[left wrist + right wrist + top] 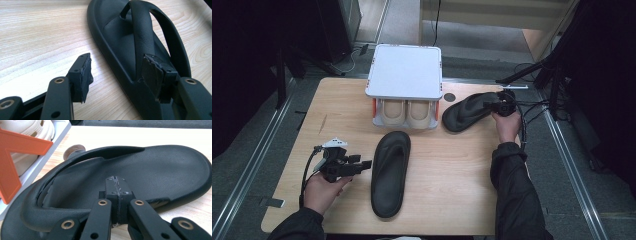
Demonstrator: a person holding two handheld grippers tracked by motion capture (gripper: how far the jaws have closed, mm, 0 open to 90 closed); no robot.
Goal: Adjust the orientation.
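- Your left gripper rests low over the near left of the table, jaws spread and holding nothing. It points sideways at the near sandal, which suggests you are lining up a grasp on it.
- Just ahead of those jaws, the near sandal lies flat, sole down, toe end toward you. In the left gripper view one pad sits against the sandal's raised edge while the other pad hangs over bare wood, so nothing is pinched yet.
- Farther off, your right gripper has its jaws pressed together, apparently nipping the rim of the far sandal. In the right gripper view the closed tips meet right at that sandal's near edge; a thin rim is probably the easiest thing to drag it by.
- Beyond and beside that gripper stands the white shoe rack, its lower shelf already carrying a beige pair of clogs. The far sandal lies just beside it, probably headed there.
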